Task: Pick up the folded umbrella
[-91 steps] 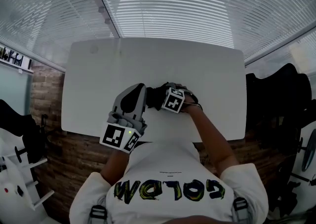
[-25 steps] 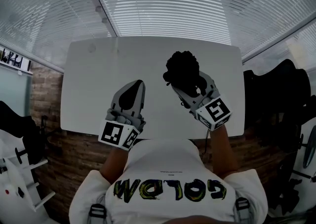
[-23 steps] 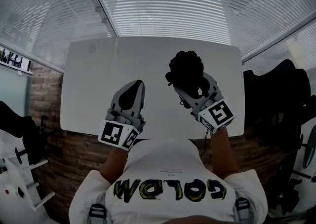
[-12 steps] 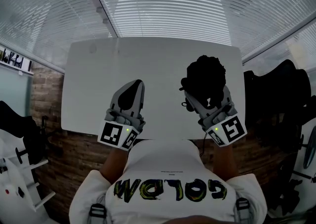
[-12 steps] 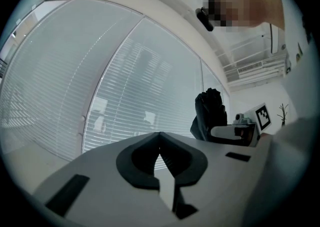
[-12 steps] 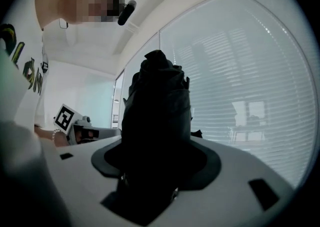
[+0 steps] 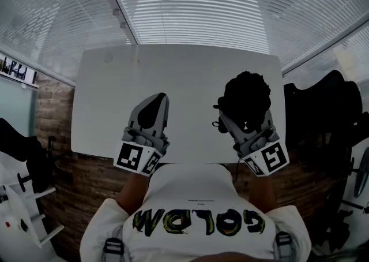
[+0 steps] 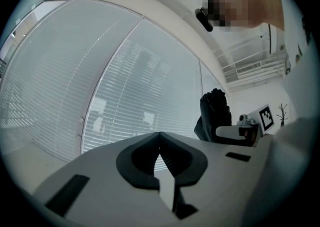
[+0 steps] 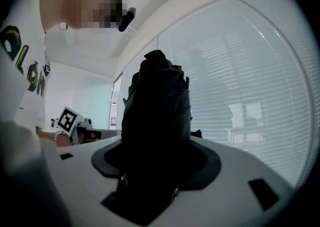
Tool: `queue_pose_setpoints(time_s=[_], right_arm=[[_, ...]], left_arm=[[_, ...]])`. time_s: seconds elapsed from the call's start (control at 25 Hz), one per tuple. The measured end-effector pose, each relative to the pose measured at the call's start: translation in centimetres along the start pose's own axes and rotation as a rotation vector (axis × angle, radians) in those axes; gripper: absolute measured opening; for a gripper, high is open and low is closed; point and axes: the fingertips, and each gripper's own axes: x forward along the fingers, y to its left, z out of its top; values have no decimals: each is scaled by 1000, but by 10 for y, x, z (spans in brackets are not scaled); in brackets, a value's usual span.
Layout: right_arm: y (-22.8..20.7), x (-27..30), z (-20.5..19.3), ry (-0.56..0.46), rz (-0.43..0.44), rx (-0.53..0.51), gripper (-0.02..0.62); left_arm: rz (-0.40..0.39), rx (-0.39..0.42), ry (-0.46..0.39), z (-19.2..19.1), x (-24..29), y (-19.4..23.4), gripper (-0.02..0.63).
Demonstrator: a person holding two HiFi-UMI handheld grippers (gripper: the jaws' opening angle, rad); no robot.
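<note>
The folded umbrella [image 7: 247,92] is a black, crumpled bundle held clear of the white table [image 7: 173,70], over its right part. My right gripper [image 7: 247,118] is shut on the umbrella's lower end, and in the right gripper view the umbrella [image 9: 157,106] fills the space between the jaws and stands up from them. My left gripper [image 7: 156,101] hovers over the table's front left with its jaws shut and nothing in them. In the left gripper view the jaws [image 8: 159,141] meet in a thin line, and the umbrella [image 8: 215,116] shows at the right.
Slatted window blinds [image 7: 190,7] run behind the table. Dark chairs or bags [image 7: 323,116] stand beyond its right edge. A brick-faced wall [image 7: 57,168] lies under the front edge, with a white rack [image 7: 23,197] at the lower left.
My right gripper has carried the umbrella to the right and higher, from the table's middle to its right part. The left gripper has stayed where it was.
</note>
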Motion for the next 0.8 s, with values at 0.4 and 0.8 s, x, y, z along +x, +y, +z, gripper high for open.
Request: queue_pose_setpoints(time_s=[0.4, 0.8], right_arm=[[2, 4, 1, 1, 23, 2, 265], [3, 3, 1, -4, 32, 7, 265]], left_arm=[[-5, 1, 2, 1, 3, -2, 9], [-5, 1, 3, -1, 3, -4, 9]])
